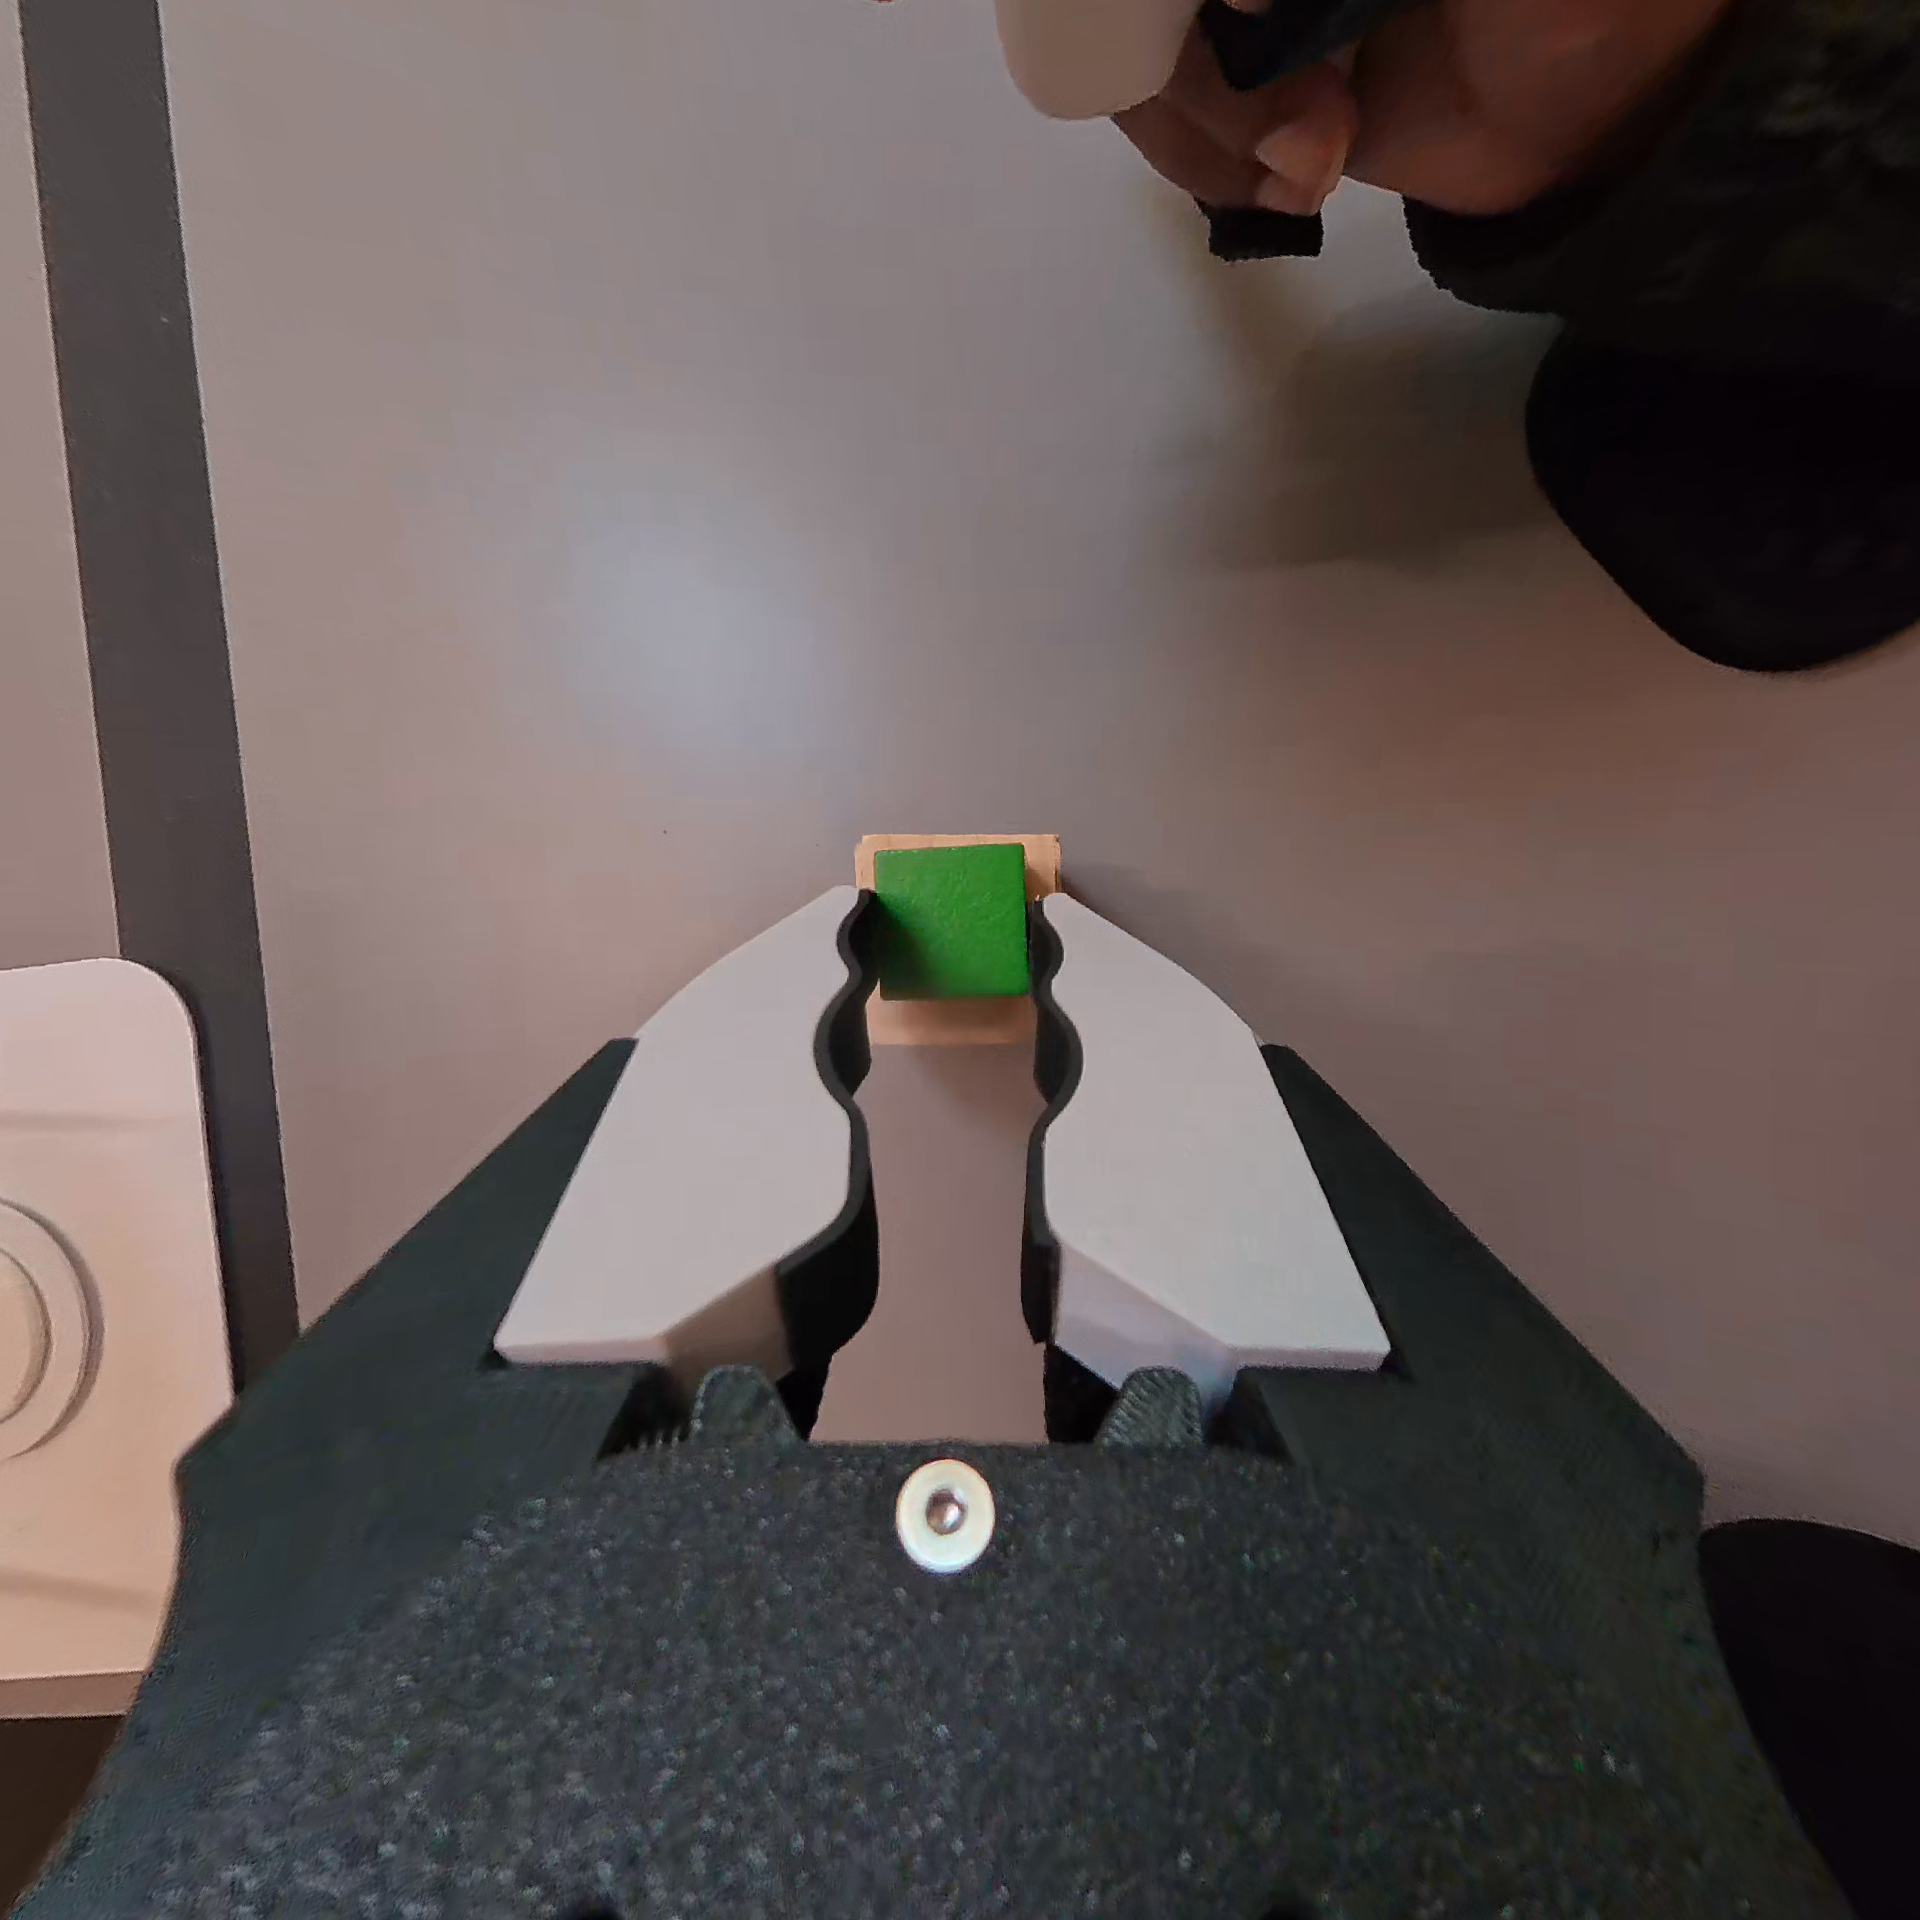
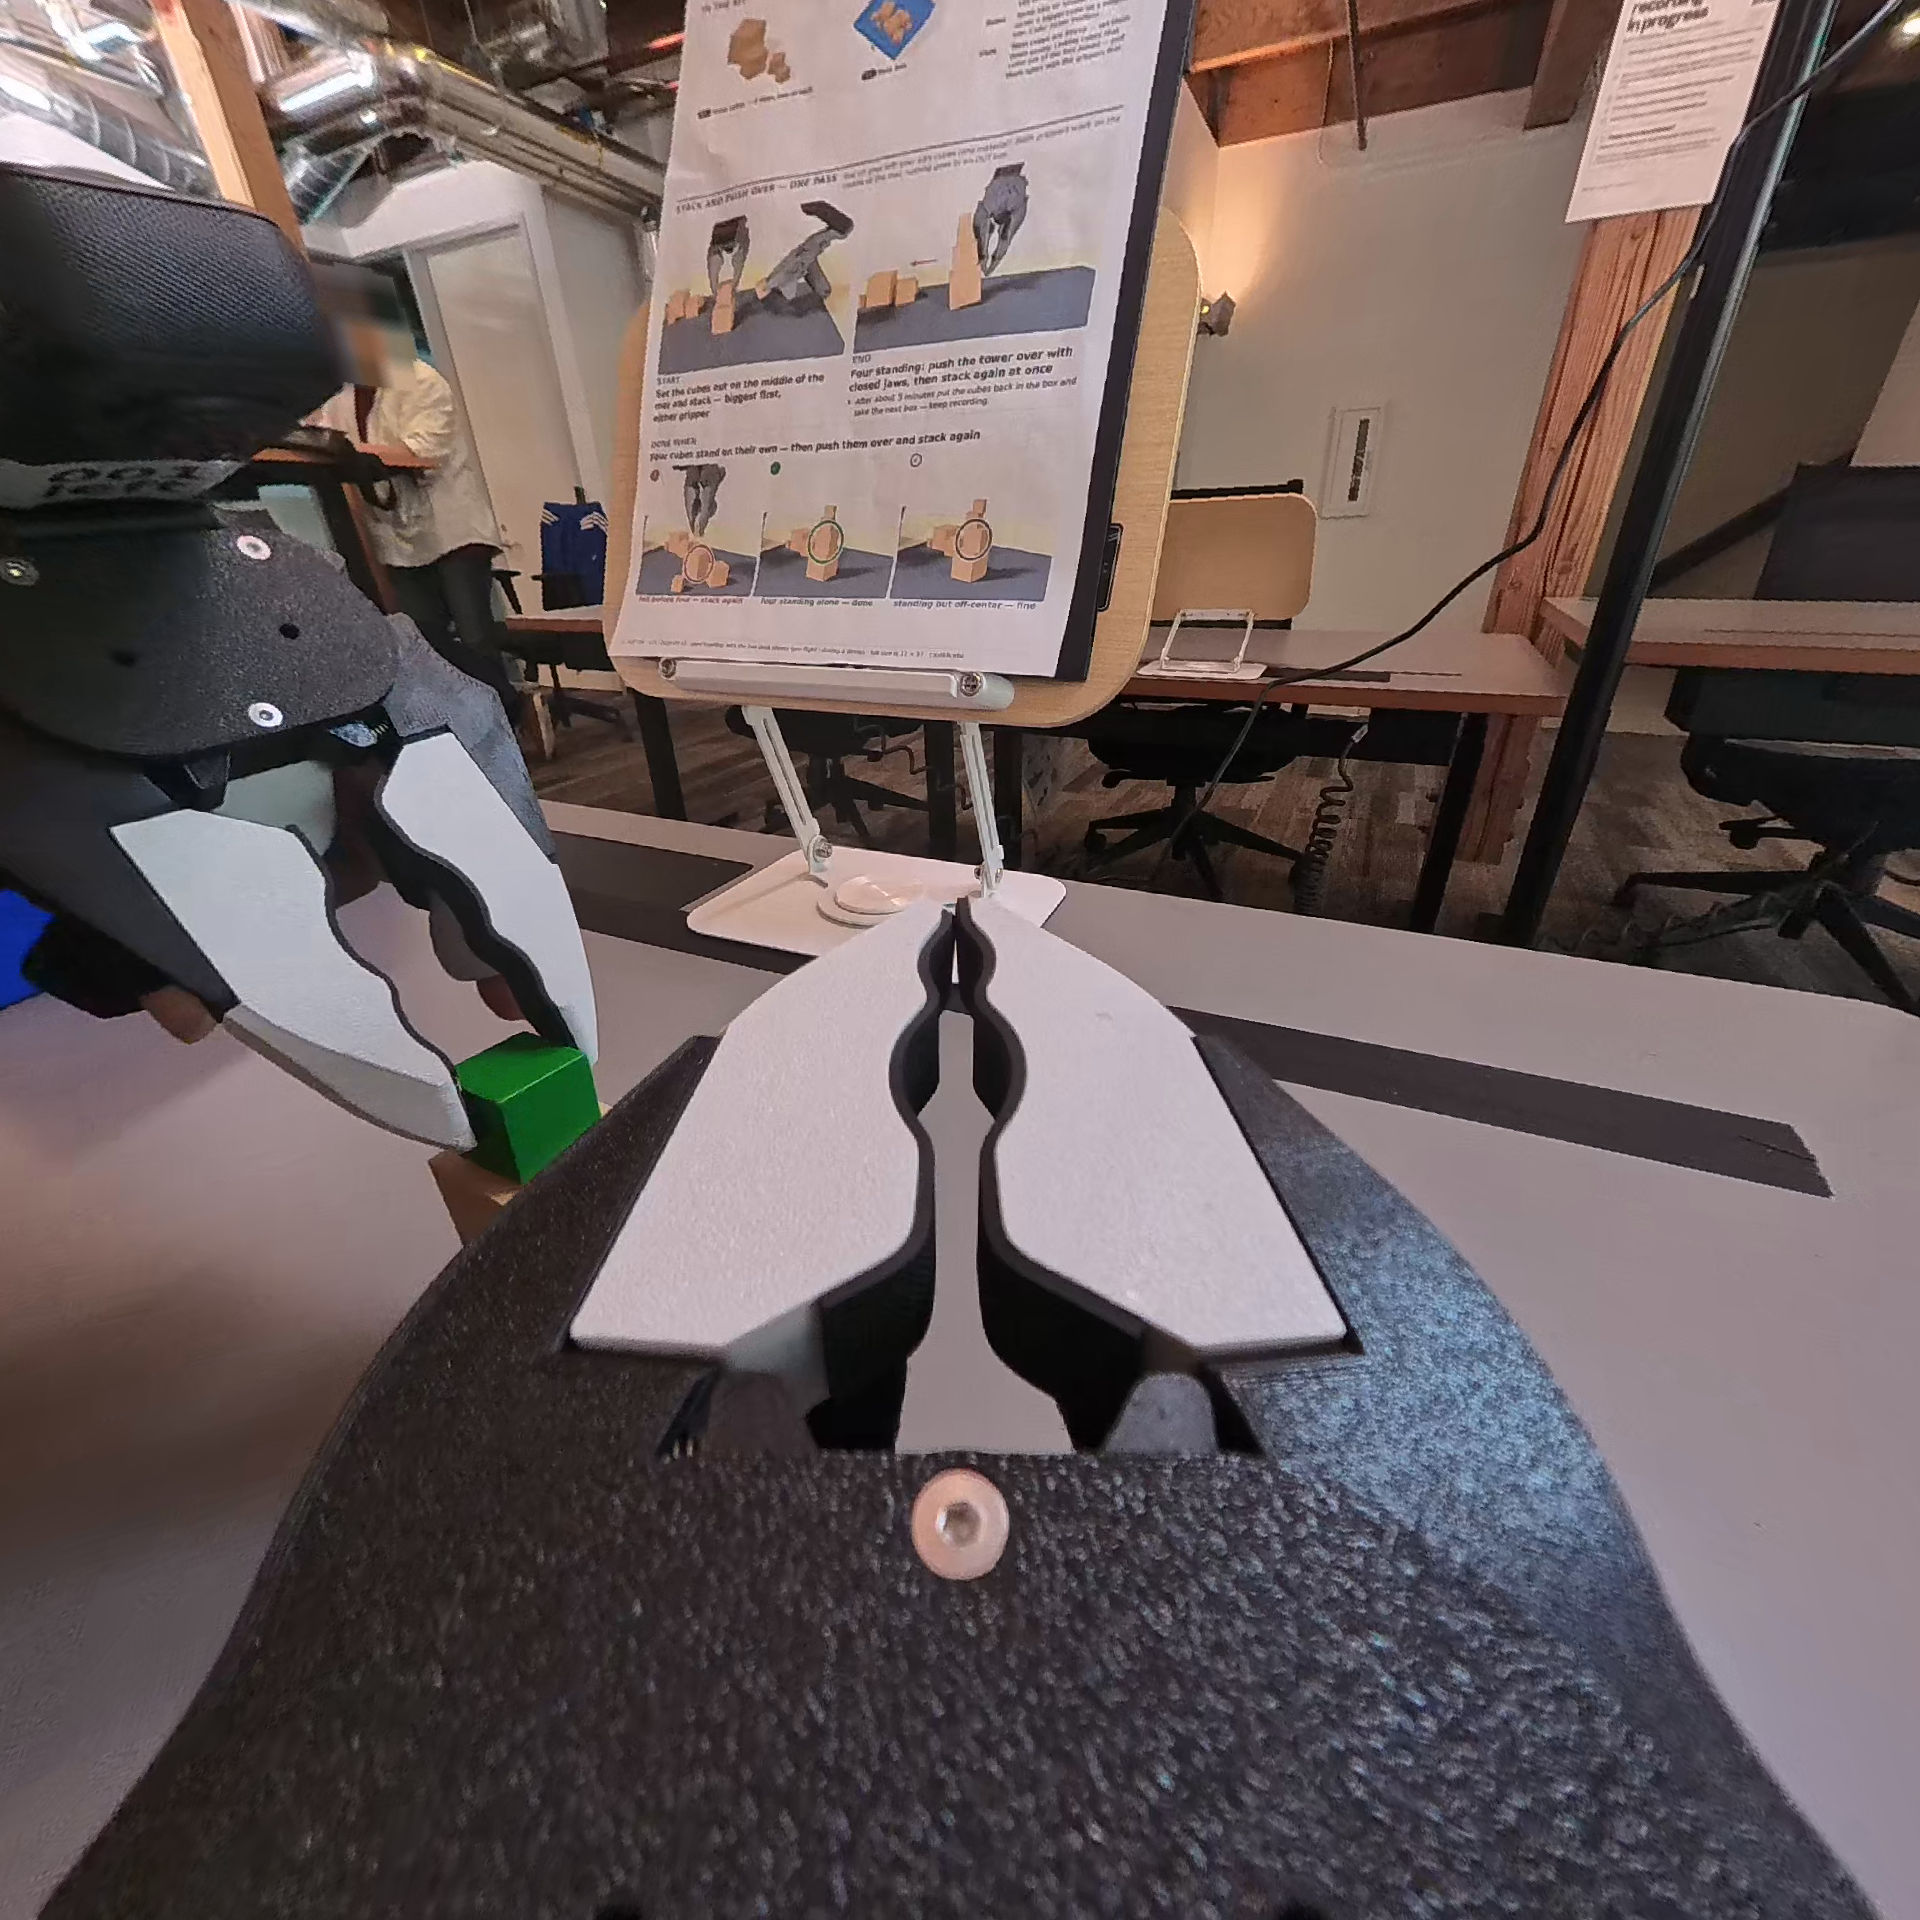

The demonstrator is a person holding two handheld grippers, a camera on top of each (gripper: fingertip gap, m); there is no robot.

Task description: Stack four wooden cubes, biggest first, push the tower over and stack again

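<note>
Your left claw is clamped on the green cube, which sits on a bare wooden block on the grey table. Your right claw is pressed together, empty (parked near the stand). A crooked pull could drag the block askew.

The green cube has a smooth, satin painted finish; the block directly beneath the green cube is bare, matt pale wood. Clamped on the green cube, the left gripper has matt light-grey plastic fingers, black rubbery wavy pads and a rough, grainy black plastic body. The table beneath the block is smooth, matt grey with faint sheen.
</note>
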